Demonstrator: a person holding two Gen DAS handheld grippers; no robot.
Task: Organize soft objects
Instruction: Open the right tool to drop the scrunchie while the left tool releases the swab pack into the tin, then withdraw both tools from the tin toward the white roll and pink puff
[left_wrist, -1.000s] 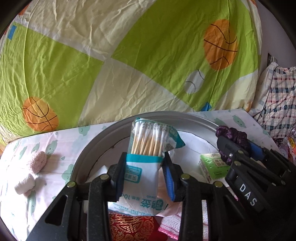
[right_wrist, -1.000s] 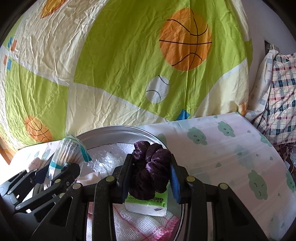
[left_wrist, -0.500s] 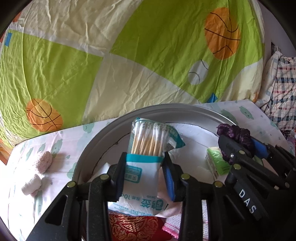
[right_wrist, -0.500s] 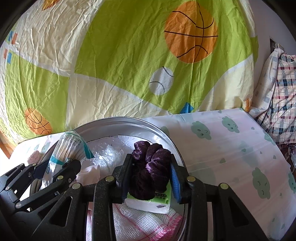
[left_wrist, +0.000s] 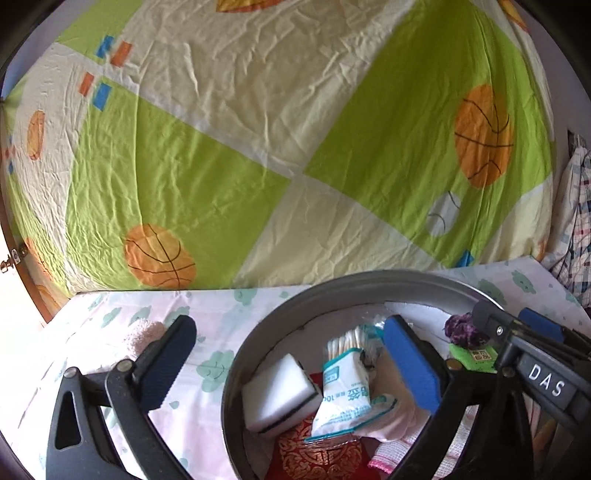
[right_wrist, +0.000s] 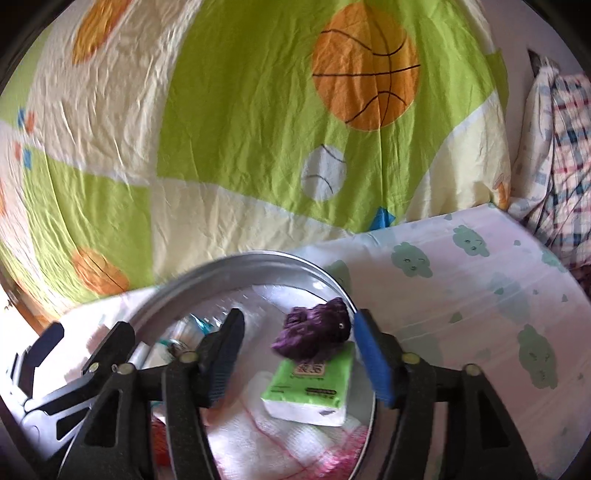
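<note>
Release step: left hand-held gripper (left_wrist: 288, 363) and right hand-held gripper (right_wrist: 299, 356) opening, swab packet (left_wrist: 341, 391) and purple scrunchie (right_wrist: 314, 330) dropped in basin (left_wrist: 332, 284); next, fetch pink puff (left_wrist: 142, 334).

- Red and gold cloth (left_wrist: 317, 456) in the metal basin (left_wrist: 236, 369): lower part cut off by the frame edge, upper part covered by the cotton swab packet (left_wrist: 345, 387).
- Pink fuzzy item (left_wrist: 142, 334) on the sheet: partly hidden behind a finger of the left gripper (left_wrist: 291, 363).
- Right-wrist view: basin's left side smeared by blur; contents there unreadable.
- Tissue pack (right_wrist: 308, 387): label print too small to read.
</note>
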